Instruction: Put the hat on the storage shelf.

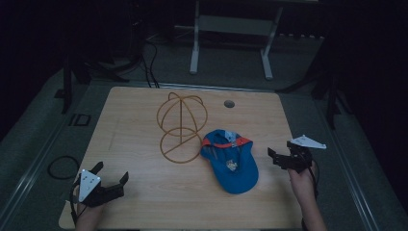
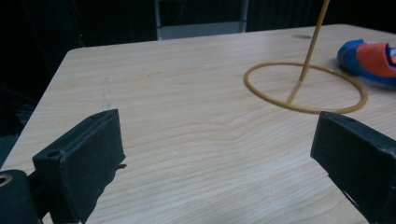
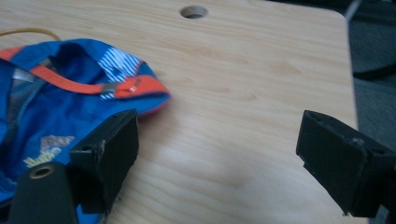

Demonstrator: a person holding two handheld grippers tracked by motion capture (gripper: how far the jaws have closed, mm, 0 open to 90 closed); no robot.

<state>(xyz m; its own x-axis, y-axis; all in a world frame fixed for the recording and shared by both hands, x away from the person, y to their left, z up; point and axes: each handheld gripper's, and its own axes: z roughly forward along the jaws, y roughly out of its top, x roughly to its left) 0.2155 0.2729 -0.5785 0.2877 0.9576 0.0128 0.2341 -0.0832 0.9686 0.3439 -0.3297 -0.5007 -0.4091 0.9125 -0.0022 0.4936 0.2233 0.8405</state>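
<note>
progress stands at the very start, judged from how things lie: the blue cap [image 1: 230, 161] lies upside down on the wooden table [image 1: 144, 192], its orange-trimmed opening and inner lining facing up, and nothing grips it. landmark for all positions is the wire hat stand [image 1: 181, 126], a yellow frame with a round base ring and a domed top, standing upright near the middle of the table. the cap rests just beside the stand's base ring, on the side toward the person's right, with its brim pointing toward the near edge. in the left gripper view the ring [image 2: 306, 87] is bare, with the cap's edge [image 2: 369, 58] close outside it. the left gripper [image 1: 111, 177] hovers well apart from the stand, near the table's near left corner, jaws spread wide with nothing between them. the right gripper [image 1: 276, 158] sits beyond the cap from the stand, close to the cap's edge, jaws likewise spread and holding nothing; its own view puts the cap [image 3: 51, 116] beside one jaw. remaining, by my reading: grasping the cap, turning it over, and seating it on the stand's dome.
</note>
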